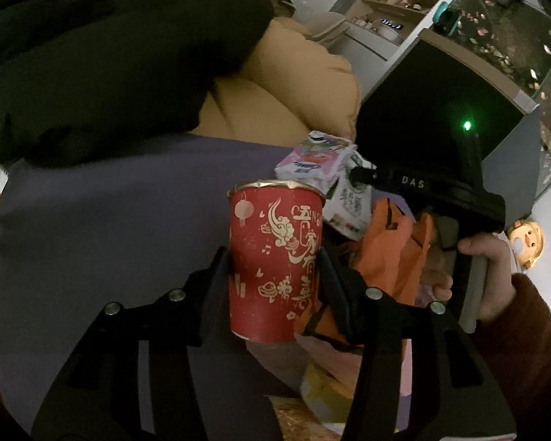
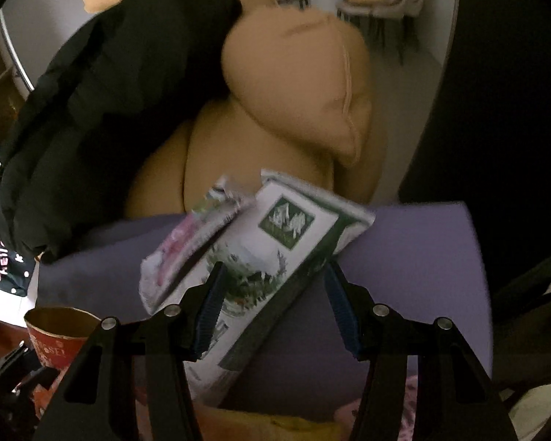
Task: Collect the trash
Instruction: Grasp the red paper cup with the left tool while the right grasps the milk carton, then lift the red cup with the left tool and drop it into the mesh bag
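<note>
My left gripper [image 1: 273, 257] is shut on a red paper cup [image 1: 275, 264] with gold print, held upright in the air; the cup also shows at the lower left of the right wrist view [image 2: 55, 334]. My right gripper [image 2: 272, 272] is shut on a white and green milk carton [image 2: 268, 257], with a pink and white carton [image 2: 187, 242] pressed against its left side. Both cartons show past the cup in the left wrist view, the pink one [image 1: 312, 161] above the green one [image 1: 349, 202]. The right gripper's black body [image 1: 440, 191] and the hand on it sit at the right there.
A purple cushion [image 2: 404, 257] lies under both grippers. Tan sofa cushions [image 2: 294, 84] and a black coat [image 2: 92, 110] lie behind. An orange bag [image 1: 385, 250] hangs below the cartons. A dark screen [image 1: 433, 110] and a fish tank [image 1: 514, 36] stand at the right.
</note>
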`<state>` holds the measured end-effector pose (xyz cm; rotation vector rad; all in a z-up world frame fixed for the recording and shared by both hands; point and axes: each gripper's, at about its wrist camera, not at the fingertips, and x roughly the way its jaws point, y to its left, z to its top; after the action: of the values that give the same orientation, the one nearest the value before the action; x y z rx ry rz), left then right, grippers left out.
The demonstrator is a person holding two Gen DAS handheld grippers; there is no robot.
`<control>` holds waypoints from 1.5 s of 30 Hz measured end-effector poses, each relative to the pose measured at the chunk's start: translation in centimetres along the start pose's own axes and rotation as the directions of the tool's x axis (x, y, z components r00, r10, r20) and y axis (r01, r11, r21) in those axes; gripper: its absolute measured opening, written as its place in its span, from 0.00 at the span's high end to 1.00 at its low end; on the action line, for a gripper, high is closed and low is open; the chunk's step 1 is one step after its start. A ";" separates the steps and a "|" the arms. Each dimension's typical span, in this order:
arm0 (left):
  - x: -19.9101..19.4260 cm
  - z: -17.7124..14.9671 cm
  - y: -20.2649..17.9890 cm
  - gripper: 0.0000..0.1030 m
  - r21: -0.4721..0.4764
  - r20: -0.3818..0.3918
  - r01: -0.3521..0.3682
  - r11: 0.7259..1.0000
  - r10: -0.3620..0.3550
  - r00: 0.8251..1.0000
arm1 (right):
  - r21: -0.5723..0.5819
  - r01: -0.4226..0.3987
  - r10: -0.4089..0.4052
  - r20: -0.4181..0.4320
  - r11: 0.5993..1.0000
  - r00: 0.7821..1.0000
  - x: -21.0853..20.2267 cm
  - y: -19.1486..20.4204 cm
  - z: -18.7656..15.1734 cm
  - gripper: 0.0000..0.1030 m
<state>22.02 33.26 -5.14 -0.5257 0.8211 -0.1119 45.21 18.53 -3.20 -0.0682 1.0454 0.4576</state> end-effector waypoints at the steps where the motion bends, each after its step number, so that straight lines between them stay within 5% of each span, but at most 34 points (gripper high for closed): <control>1: 0.0 0.0 0.2 0.54 -0.013 0.001 0.001 1.000 -0.001 1.000 | 0.020 -0.048 0.048 0.014 0.999 0.999 -0.1 -0.4 -0.3 0.60; 3: 0.0 -0.1 0.4 0.54 -0.025 0.007 0.007 1.000 -0.006 1.000 | 0.027 -0.087 0.087 0.010 0.996 0.996 -0.3 -0.9 -0.6 0.76; 8: -0.3 -0.3 -0.5 0.54 -0.013 0.026 0.000 1.000 0.000 1.000 | -0.029 -0.089 0.090 0.025 0.996 0.996 -2.7 -1.7 -1.6 0.92; 22: -4.2 -0.4 -5.4 0.54 0.043 0.122 0.036 0.998 -0.041 0.992 | -0.093 -0.065 0.079 0.159 0.994 0.984 -11.3 -4.3 -4.0 0.97; 25: -4.8 -0.2 -5.9 0.55 0.050 0.144 0.015 0.999 -0.022 0.989 | -0.088 -0.068 0.079 0.134 0.994 0.988 -9.9 -3.6 -3.3 0.89; 27: -5.0 -0.1 -5.6 0.54 0.053 0.152 0.000 0.999 -0.008 0.988 | -0.075 -0.091 0.099 0.116 0.993 0.988 -8.6 -3.1 -2.8 0.48; 28: -4.9 -0.1 -5.4 0.54 0.051 0.153 -0.005 0.999 -0.003 0.988 | -0.065 -0.092 0.099 0.109 0.994 0.989 -7.7 -2.9 -2.5 0.42; 39: -2.6 0.8 0.2 0.54 -0.056 0.117 0.002 0.998 0.005 0.993 | -0.019 0.117 -0.118 -0.040 0.993 0.992 -0.7 -0.5 0.6 0.41; 42: -2.3 1.0 0.8 0.54 -0.069 0.117 0.009 0.998 -0.001 0.993 | 0.041 0.077 -0.074 -0.077 0.996 0.994 -0.1 -1.3 0.9 0.44; 45: -2.4 0.8 0.7 0.54 -0.067 0.120 0.012 0.998 -0.004 0.993 | 0.039 0.033 -0.033 -0.011 0.999 0.999 -1.6 -1.8 0.7 0.51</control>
<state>20.87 34.92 -3.44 -0.5937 0.7070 -0.0599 45.86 16.57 -1.79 -0.0525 1.0614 0.4072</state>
